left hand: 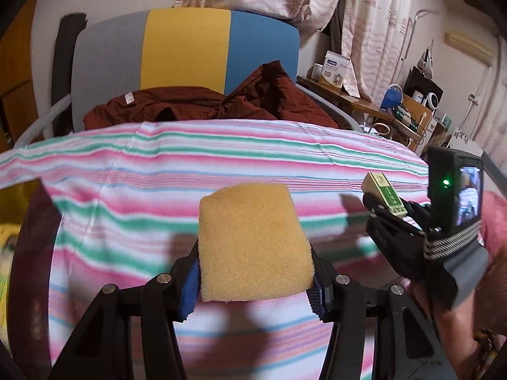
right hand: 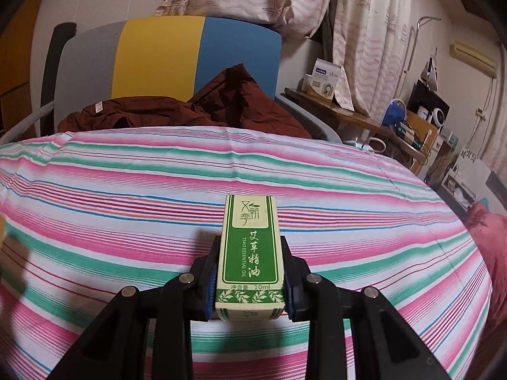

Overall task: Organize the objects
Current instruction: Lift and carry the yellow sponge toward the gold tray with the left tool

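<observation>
**Both tongs loaded, nowhere yet to unload**

Sponge (left hand: 253, 240), yellow, sits clamped in the left tongs (left hand: 255, 280) above the striped cloth (left hand: 126, 164). Right tongs (right hand: 250, 280) pinch a green essential-oil box (right hand: 248, 253) over that cloth. Carrying step, I judge; next, a drop spot must be chosen.
</observation>
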`<action>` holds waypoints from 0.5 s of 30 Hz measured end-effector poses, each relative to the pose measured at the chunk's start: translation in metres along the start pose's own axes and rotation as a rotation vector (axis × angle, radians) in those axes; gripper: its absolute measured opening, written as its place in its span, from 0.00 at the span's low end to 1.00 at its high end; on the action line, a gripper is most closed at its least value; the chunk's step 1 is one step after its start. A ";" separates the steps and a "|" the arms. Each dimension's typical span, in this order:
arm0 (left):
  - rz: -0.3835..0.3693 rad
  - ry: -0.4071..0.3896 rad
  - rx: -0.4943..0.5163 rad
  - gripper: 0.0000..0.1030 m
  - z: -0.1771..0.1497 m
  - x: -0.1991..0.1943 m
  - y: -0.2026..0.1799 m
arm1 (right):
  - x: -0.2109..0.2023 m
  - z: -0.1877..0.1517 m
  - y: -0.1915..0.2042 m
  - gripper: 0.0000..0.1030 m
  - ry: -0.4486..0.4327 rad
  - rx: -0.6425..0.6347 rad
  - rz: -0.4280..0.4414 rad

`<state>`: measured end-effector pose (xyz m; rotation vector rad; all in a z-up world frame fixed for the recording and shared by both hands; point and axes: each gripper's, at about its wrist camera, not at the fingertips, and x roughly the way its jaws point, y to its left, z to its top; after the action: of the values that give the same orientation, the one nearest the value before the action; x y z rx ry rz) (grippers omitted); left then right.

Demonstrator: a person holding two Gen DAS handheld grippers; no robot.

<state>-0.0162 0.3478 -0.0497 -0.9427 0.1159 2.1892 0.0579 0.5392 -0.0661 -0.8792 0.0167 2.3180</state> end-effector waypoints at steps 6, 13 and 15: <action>-0.005 0.003 -0.059 0.54 -0.011 -0.024 0.017 | -0.005 0.000 0.011 0.30 -0.023 -0.053 -0.007; -0.007 -0.023 -0.119 0.54 -0.018 -0.057 0.041 | -0.011 -0.002 0.026 0.30 -0.051 -0.128 -0.014; -0.005 -0.038 -0.133 0.54 -0.018 -0.071 0.048 | -0.013 -0.003 0.028 0.30 -0.062 -0.137 -0.011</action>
<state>-0.0046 0.2646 -0.0258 -0.9731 -0.0508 2.2311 0.0510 0.5092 -0.0660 -0.8713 -0.1748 2.3565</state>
